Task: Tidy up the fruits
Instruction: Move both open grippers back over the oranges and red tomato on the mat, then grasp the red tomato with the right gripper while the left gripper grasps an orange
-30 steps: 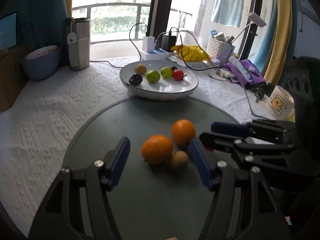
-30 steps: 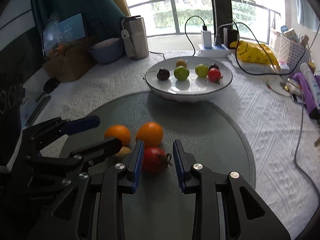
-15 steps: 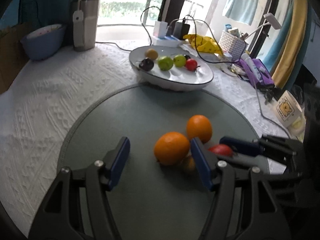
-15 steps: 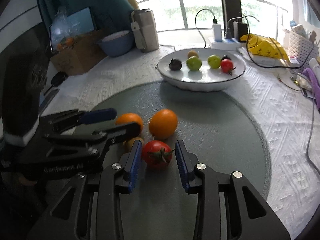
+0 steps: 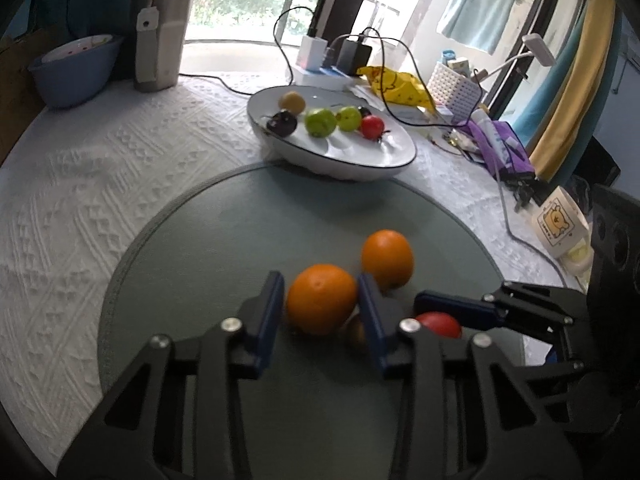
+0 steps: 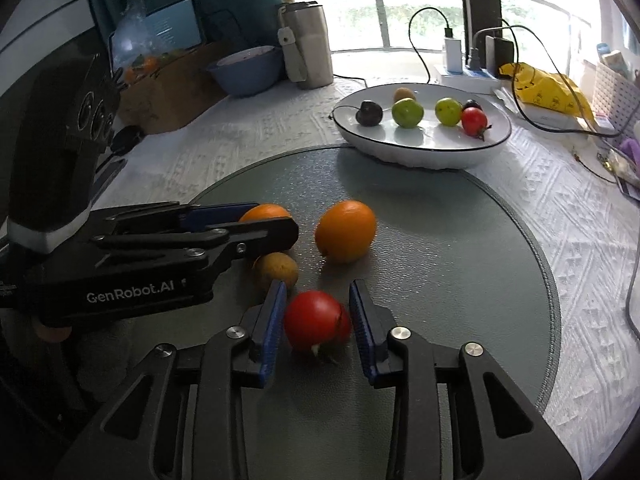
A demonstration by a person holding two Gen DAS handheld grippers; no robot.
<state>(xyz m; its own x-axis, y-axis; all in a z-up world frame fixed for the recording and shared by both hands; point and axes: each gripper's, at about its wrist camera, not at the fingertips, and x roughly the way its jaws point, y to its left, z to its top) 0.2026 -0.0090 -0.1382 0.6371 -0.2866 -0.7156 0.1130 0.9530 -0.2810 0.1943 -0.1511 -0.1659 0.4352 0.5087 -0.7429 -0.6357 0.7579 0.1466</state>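
My left gripper is shut on an orange on the round grey mat. My right gripper is shut on a red tomato; it also shows in the left wrist view. A second orange lies free on the mat, and a small brown fruit sits between the grippers. The white plate at the mat's far edge holds several small fruits: green, dark, red and brown.
A steel flask and a blue bowl stand at the far left. Chargers with cables, a yellow bag, a white basket and a mug crowd the right side on the white cloth.
The left jaws have closed from wide open onto the near orange. The right gripper has closed on the tomato and both views have moved closer to the fruit.
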